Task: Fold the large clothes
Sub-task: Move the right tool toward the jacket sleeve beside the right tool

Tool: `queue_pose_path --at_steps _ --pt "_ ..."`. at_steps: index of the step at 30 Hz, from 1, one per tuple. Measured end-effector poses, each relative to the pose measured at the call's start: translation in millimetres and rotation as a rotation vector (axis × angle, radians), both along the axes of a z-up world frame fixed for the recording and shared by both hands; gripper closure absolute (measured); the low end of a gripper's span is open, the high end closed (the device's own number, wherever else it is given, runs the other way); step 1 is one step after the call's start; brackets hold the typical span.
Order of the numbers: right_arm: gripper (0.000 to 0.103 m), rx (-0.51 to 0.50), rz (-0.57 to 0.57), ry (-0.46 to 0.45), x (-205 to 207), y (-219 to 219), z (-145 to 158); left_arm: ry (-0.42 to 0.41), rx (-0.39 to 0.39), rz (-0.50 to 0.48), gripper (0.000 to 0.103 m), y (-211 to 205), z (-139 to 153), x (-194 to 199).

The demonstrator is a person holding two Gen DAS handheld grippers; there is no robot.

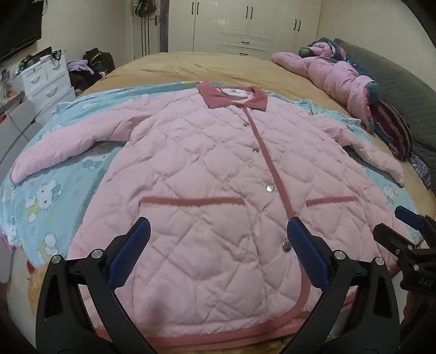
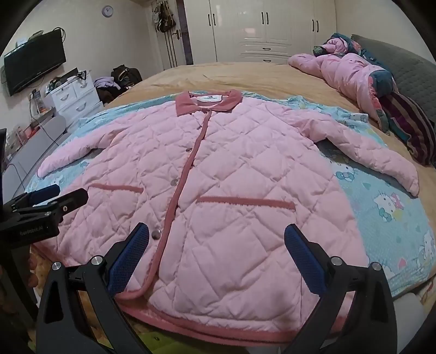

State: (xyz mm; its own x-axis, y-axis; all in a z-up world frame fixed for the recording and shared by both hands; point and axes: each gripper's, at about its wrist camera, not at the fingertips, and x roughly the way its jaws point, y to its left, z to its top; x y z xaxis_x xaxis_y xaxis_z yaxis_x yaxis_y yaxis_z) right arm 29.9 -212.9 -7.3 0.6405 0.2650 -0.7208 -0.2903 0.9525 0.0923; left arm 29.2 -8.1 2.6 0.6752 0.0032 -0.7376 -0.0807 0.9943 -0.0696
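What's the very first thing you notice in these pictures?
A big pink quilted jacket lies spread flat, buttoned, sleeves out, on a blue cartoon-cat blanket on the bed. The left gripper and right gripper hang open above its hem. Another pink jacket lies crumpled by the headboard.

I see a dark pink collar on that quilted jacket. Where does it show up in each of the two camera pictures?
Left wrist view: the collar sits above centre, at the top of the pink jacket.
Right wrist view: the collar sits left of centre, again at the jacket's top.
Shared landmark: the white wardrobe stands behind the bed in both.
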Motion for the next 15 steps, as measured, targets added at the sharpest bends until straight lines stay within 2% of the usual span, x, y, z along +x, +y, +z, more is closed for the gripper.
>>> queue_pose_path --at_steps 9,15 --pt "0.004 0.050 -0.002 0.012 48 -3 20 0.012 -0.035 -0.016 0.009 3 19 48" --pt "0.004 0.061 -0.026 -0.009 84 -5 36 -0.001 -0.025 -0.016 0.009 6 34 85"
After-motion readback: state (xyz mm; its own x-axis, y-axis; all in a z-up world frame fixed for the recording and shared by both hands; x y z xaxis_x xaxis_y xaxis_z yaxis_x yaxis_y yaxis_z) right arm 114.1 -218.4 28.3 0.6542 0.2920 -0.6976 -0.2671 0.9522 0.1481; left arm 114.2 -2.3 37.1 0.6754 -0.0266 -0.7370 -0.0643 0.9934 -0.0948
